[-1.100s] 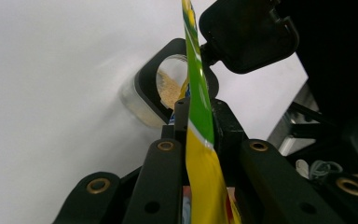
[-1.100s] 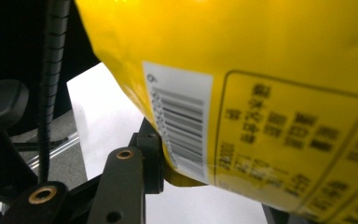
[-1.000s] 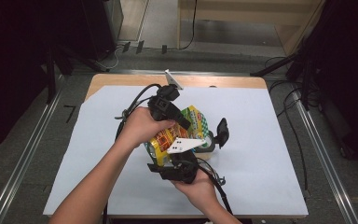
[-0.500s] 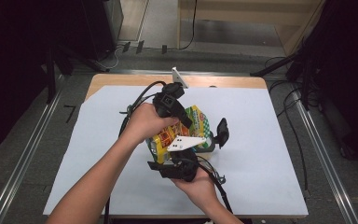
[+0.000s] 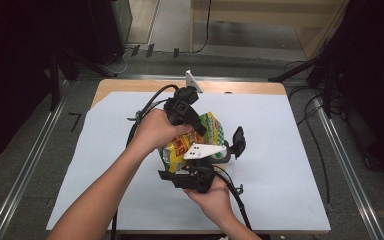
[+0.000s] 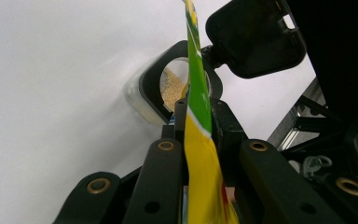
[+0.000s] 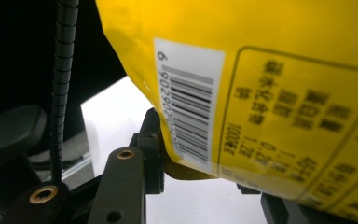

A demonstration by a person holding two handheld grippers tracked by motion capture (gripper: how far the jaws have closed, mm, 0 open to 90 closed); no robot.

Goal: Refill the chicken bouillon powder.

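Both hand-held grippers, left (image 5: pixel 196 121) and right (image 5: pixel 187 167), clamped on snack bag (image 5: pixel 180 147) tilted over container (image 6: pixel 161 91); pouring under way, unfinished.

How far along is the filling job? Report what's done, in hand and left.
Done: the jar stands with its lid flipped open, and some yellow grain is already inside. In hand: the left gripper pinches the bag by its edge, and the right gripper grips its other end, above the jar. Left: probably emptying the bag and closing the lid.
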